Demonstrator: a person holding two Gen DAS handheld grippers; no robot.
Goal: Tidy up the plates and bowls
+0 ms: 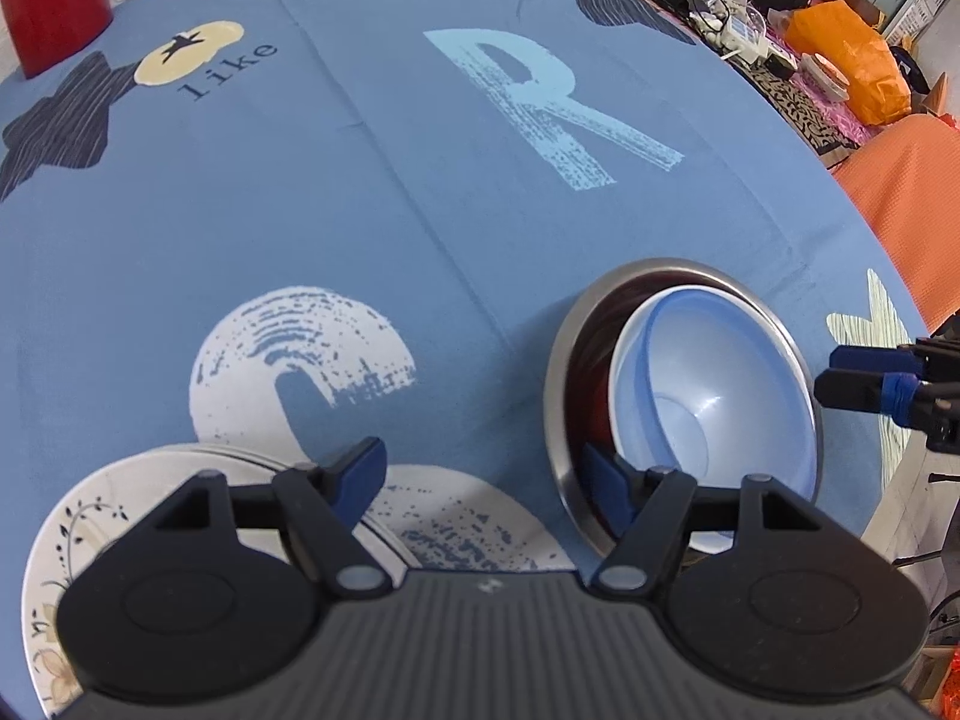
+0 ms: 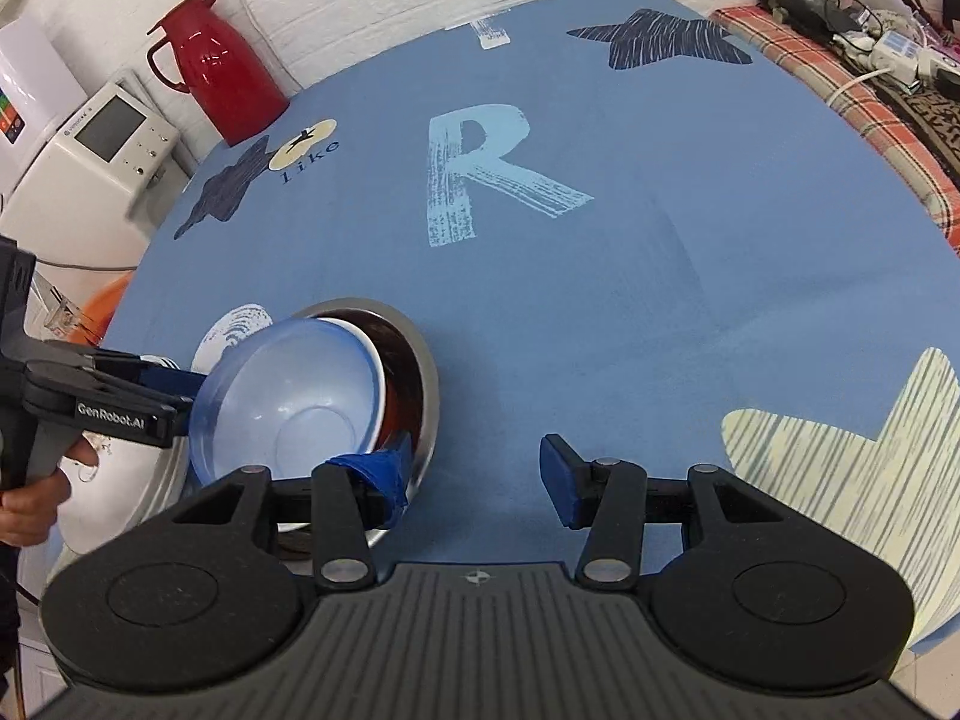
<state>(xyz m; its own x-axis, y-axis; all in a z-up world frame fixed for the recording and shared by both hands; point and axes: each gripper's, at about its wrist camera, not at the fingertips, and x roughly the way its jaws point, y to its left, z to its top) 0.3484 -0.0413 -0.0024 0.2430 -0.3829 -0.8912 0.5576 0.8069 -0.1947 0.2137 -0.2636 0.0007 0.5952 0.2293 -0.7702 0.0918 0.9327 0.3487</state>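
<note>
A steel bowl (image 1: 561, 360) (image 2: 423, 354) sits on the blue tablecloth with a dark red bowl (image 1: 597, 396) (image 2: 402, 384) nested in it. A pale blue bowl (image 1: 720, 384) (image 2: 288, 396) leans tilted inside them. A stack of floral white plates (image 1: 66, 534) (image 2: 108, 504) lies beside them. My left gripper (image 1: 483, 480) is open, its right fingertip (image 1: 603, 486) down between the steel rim and the blue bowl, its left one over the plates. My right gripper (image 2: 471, 474) is open too, its taped left fingertip (image 2: 381, 471) at the bowls' near rim.
A red thermos jug (image 2: 222, 72) (image 1: 48, 0) stands at the table's far left corner, with a white appliance (image 2: 90, 162) beyond the edge. A cluttered side table (image 2: 870, 60) and an orange cloth (image 1: 900, 210) flank the right side. A hand (image 2: 30, 504) holds the left gripper.
</note>
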